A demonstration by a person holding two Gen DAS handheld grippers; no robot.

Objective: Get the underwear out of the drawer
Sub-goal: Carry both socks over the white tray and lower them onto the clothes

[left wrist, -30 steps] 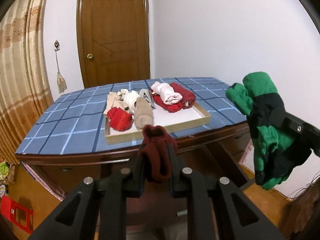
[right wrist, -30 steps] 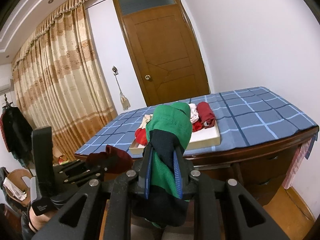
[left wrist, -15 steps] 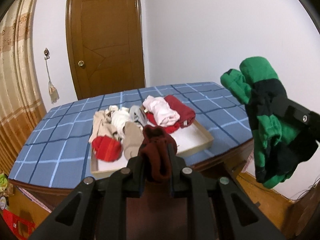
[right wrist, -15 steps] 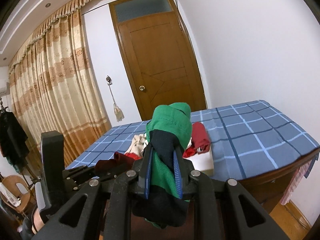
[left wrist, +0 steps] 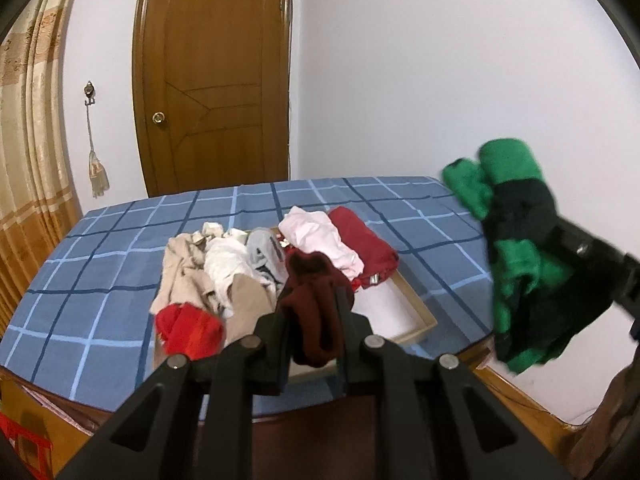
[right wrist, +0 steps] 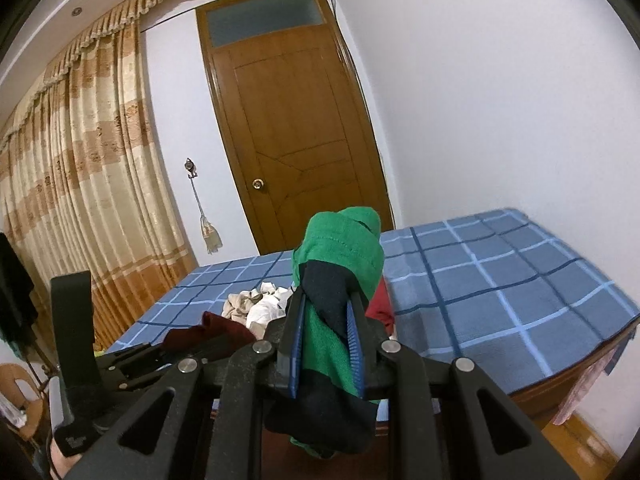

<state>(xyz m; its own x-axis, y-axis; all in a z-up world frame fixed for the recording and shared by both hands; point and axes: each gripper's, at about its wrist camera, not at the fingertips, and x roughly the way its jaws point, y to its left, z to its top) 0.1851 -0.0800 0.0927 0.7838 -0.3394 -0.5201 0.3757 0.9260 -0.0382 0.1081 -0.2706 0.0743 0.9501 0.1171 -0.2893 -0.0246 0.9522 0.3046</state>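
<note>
My left gripper [left wrist: 312, 304] is shut on a dark maroon underwear [left wrist: 316, 312] and holds it in the air just short of the table's front edge. My right gripper [right wrist: 326, 312] is shut on a green and black underwear [right wrist: 336, 276], which also shows at the right of the left wrist view [left wrist: 516, 256]. A shallow wooden tray [left wrist: 418, 312] sits on the blue checked tablecloth [left wrist: 100, 264]. It holds beige, white, grey, pink, dark red and bright red [left wrist: 188, 330] garments. The left gripper and its maroon piece show at the lower left of the right wrist view [right wrist: 208, 330].
A brown door [left wrist: 212, 76] stands behind the table, with a beige curtain [right wrist: 72, 168] to its left and a white wall to the right. The table's wooden front edge [left wrist: 516, 390] lies below the grippers. A red crate [left wrist: 24, 436] sits on the floor at lower left.
Both grippers have risen and moved forward toward the table with their garments still held. The tray now appears closer and lower in both views.
</note>
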